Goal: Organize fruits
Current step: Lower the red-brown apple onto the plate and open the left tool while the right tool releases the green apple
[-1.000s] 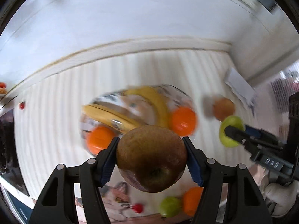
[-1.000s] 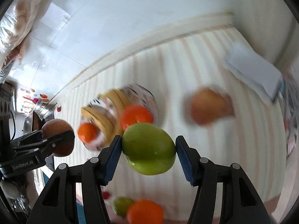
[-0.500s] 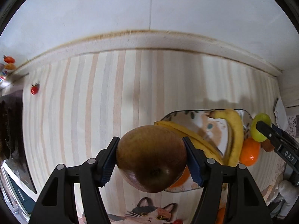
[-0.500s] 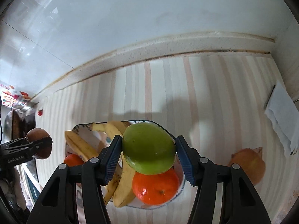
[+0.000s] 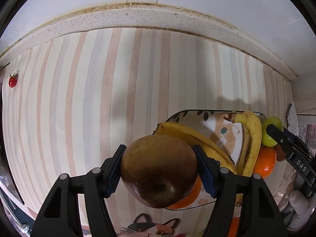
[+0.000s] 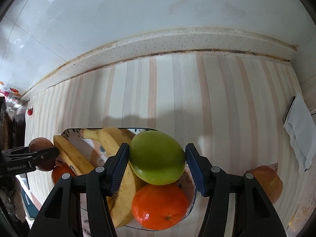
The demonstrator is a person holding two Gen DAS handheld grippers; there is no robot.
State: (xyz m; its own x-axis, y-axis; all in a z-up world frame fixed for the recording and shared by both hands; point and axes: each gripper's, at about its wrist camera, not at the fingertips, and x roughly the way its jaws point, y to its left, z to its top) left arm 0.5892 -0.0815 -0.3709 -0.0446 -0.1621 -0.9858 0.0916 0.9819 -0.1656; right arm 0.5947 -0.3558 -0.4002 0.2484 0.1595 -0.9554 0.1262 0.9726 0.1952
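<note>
My left gripper (image 5: 159, 169) is shut on a brown apple (image 5: 159, 170) and holds it above the near left edge of a cat-patterned plate (image 5: 199, 114). The plate carries bananas (image 5: 249, 138) and oranges (image 5: 264, 163). My right gripper (image 6: 157, 158) is shut on a green apple (image 6: 157, 157) and holds it over the plate's right part, above an orange (image 6: 160, 206) and bananas (image 6: 120, 197). The left gripper with the brown apple also shows at the far left of the right wrist view (image 6: 40, 153). The right gripper with the green apple shows at the right of the left wrist view (image 5: 271, 131).
A striped mat (image 5: 98, 98) covers the counter up to a speckled ledge (image 5: 138, 17) and white wall. A reddish apple (image 6: 268, 181) lies right of the plate. A folded white cloth (image 6: 298, 130) lies at the far right. A cherry tomato (image 5: 12, 81) sits far left.
Both grippers have come lower and closer to the plate with their apples still held. The plate now looks larger in both views.
</note>
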